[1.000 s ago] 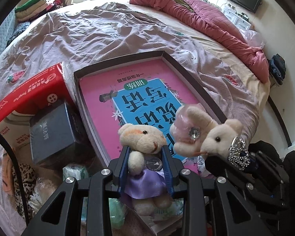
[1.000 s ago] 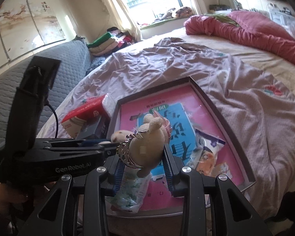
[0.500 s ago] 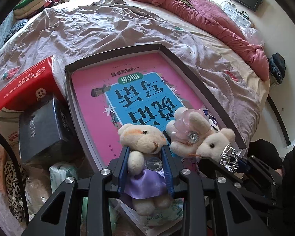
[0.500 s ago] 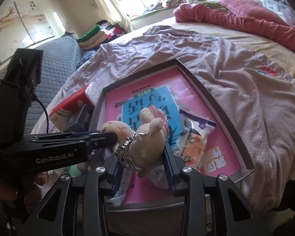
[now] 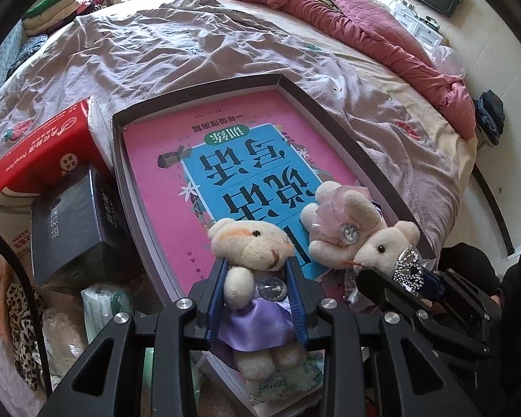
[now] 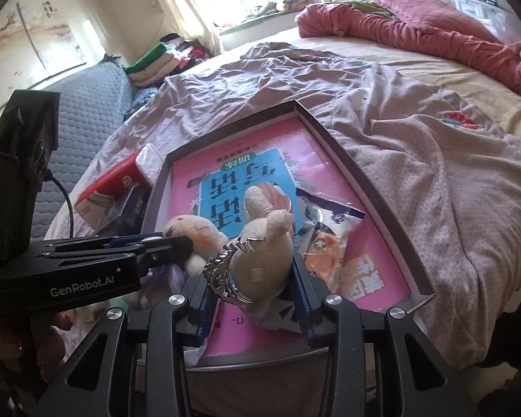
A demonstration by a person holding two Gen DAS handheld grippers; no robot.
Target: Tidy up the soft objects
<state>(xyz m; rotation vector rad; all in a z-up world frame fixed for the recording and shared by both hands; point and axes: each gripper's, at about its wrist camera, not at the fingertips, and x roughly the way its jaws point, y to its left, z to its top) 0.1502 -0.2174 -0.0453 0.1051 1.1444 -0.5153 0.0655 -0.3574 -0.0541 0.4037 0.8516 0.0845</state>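
My left gripper [image 5: 255, 274] is shut on a cream teddy bear in a purple dress [image 5: 251, 253], held over the near end of a dark shallow tray [image 5: 291, 85]. My right gripper [image 6: 251, 272] is shut on a cream bear with a pink bow and silver crown [image 6: 264, 243]. In the left wrist view that bear [image 5: 350, 232] hangs just right of the purple one, almost touching it. In the right wrist view the purple bear [image 6: 194, 231] and the left gripper [image 6: 177, 243] show at the left. A pink and blue book [image 5: 232, 166] lies in the tray.
A red carton [image 5: 41, 153] and a dark box [image 5: 69, 226] sit left of the tray, with a green pack [image 5: 104, 309] and leopard cloth [image 5: 21, 316] below. A snack packet [image 6: 326, 232] lies in the tray. Rumpled lilac sheet [image 5: 156, 45] and a pink duvet [image 5: 371, 24] lie beyond.
Both grippers, each holding its bear, have moved forward and lower over the tray's near end; the two bears stay side by side.
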